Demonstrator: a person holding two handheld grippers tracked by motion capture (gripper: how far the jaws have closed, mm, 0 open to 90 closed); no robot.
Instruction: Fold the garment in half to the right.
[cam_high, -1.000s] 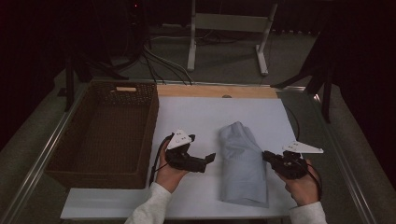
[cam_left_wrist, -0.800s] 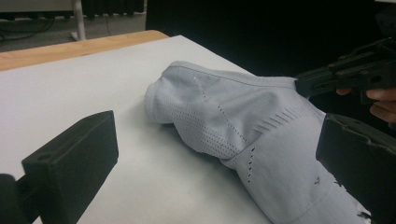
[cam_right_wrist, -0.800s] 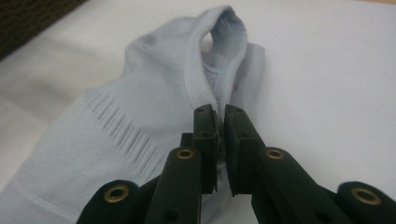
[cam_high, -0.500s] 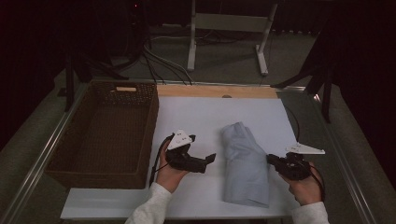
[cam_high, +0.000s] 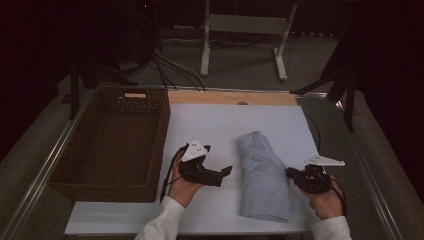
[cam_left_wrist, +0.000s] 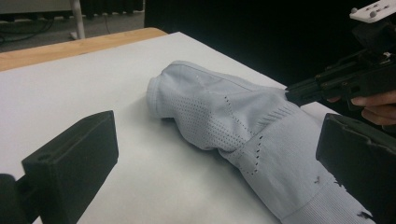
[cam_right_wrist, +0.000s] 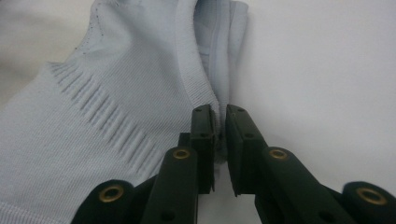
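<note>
A pale blue knitted garment (cam_high: 262, 175) lies folded into a long bundle on the white sheet (cam_high: 210, 125), right of centre. My right gripper (cam_high: 291, 173) is at the bundle's right side. In the right gripper view its jaws (cam_right_wrist: 219, 109) stand almost together, pinching the garment's ribbed edge (cam_right_wrist: 205, 88); they have just eased apart a little with the fabric still between them. My left gripper (cam_high: 227, 171) rests left of the garment, pointing at it. Its jaws (cam_left_wrist: 215, 154) stand wide open with nothing gripped, and the garment (cam_left_wrist: 224, 116) lies just beyond them.
A brown wicker basket (cam_high: 165, 130) stands empty at the left, against the white sheet. A wooden strip (cam_high: 230, 97) runs along the table's far edge. Cables and a metal stand's legs (cam_high: 205, 60) are on the floor behind.
The right gripper has drifted slightly toward the near edge at the garment's side. The left hand has kept still.
</note>
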